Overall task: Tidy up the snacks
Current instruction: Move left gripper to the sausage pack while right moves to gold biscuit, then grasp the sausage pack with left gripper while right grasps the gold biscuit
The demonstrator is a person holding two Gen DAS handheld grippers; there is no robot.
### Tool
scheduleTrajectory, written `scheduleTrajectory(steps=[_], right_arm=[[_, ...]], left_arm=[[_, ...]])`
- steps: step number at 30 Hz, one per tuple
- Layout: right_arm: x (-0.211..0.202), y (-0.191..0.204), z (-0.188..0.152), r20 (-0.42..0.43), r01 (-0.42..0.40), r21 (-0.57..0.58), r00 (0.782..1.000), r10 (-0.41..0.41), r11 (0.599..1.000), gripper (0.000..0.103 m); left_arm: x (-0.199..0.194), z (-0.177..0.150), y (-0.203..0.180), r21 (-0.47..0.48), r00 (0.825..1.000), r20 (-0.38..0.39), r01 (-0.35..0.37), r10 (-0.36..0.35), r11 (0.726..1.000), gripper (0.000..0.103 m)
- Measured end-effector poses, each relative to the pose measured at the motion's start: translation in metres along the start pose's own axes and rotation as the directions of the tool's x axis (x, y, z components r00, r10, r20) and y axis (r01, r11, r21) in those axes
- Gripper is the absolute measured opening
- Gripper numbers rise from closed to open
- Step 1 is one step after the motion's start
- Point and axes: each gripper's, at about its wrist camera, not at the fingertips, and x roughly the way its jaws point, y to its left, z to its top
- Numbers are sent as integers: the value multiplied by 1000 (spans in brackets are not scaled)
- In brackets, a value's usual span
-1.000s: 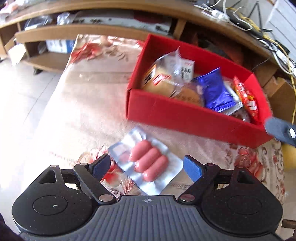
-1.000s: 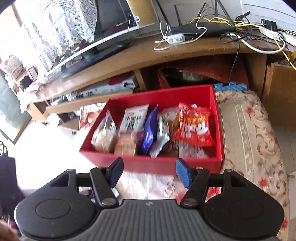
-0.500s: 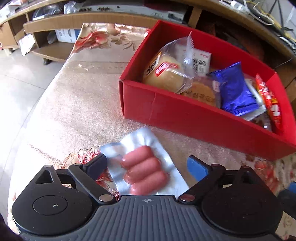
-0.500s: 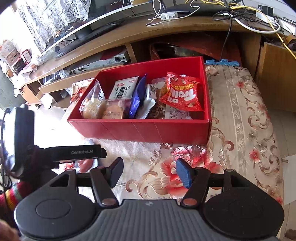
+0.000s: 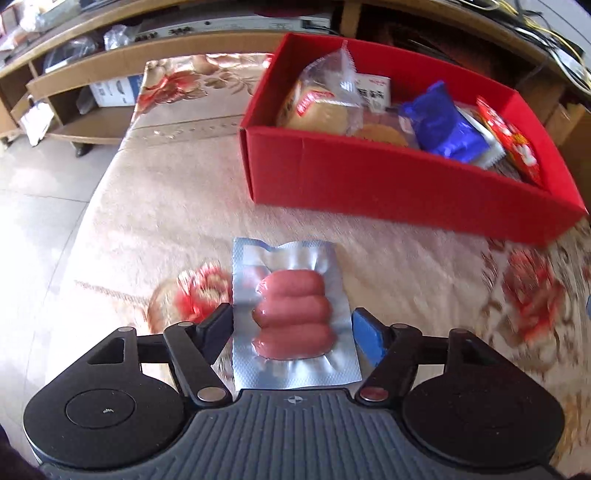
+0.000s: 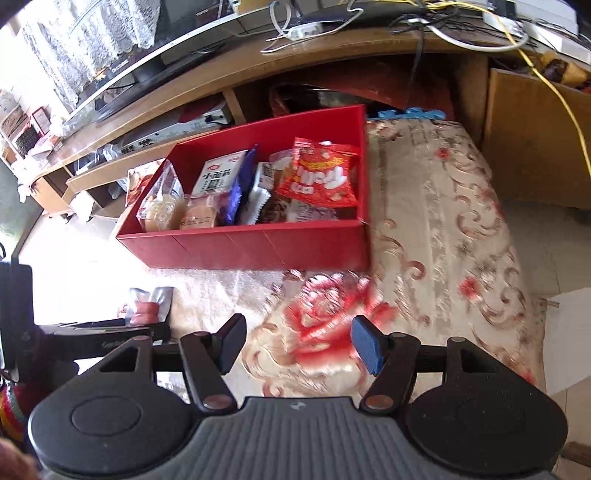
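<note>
A silver vacuum pack of three pink sausages point(image 5: 293, 317) lies flat on the floral tablecloth point(image 5: 166, 221). My left gripper point(image 5: 293, 332) is open, its two fingers on either side of the pack's near half, close to its edges. The pack also shows in the right wrist view point(image 6: 149, 304), beside the left gripper's body. A red box point(image 5: 369, 177) with several snack bags stands beyond it; it also shows in the right wrist view point(image 6: 258, 243). My right gripper point(image 6: 299, 345) is open and empty above the cloth in front of the box.
A wooden TV stand with shelves point(image 6: 155, 122) runs behind the table, with cables and a power strip point(image 6: 306, 27) on top. A wooden cabinet point(image 6: 528, 147) stands at the right. Tiled floor point(image 5: 33, 206) lies left of the table's edge.
My left gripper has moved forward and turned, so the sausage pack now lies squarely between its fingers. My right gripper has drawn back from the box and lowered toward the cloth.
</note>
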Motion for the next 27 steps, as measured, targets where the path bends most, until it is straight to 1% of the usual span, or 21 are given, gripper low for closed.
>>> scheduleTrajectory(steps=[3,5,8,10,12,15,16,19,21,23,26,27], right_arm=[[-5,-13,-9,-7,31,28,1000,-30,999,60],[-5,-24,-14,-23,54,59,998,-52,997,62],[-5,-36,-18,-36,78,94,997,-75,993,62],[-11,-37,-23,-38,71,106,997,-67,992,62],[-20,-32,-33,-36,64,91,998,-61,994,62],[-31,-27,-58,-68,82,108,995,-75,991,62],[-35,-28,-68,-84,74,137,995,-62,988,62],[-39,-37,-95,-150,22,253,989,17,967,62],[-35,-39,-105,-184,36,290,983,19,956,62],[-26,-40,-106,-204,68,303,979,-5,950,62],[-12,-44,-100,-213,69,361,977,10,930,62],[-7,-44,-97,-208,70,367,978,8,928,65]], left_arm=[[-4,-6,-1,20,1000,-1,24,-24,1000,76],[-6,-9,0,27,999,-6,53,-53,998,75],[-11,-15,-3,47,995,-13,99,-99,994,75],[-14,-20,-8,72,992,-20,122,-121,990,75],[-15,-25,-15,112,991,-27,135,-133,985,75],[-16,-30,-23,153,991,-20,135,-133,979,76],[-17,-31,-24,159,990,-19,138,-137,978,76],[-17,-31,-24,158,989,-19,151,-149,976,76],[-18,-30,-23,151,986,-22,167,-165,974,76],[-17,-29,-24,149,984,-25,179,-178,972,76],[-18,-31,-25,151,981,-27,192,-190,970,76],[-18,-31,-25,149,981,-27,194,-192,970,76]])
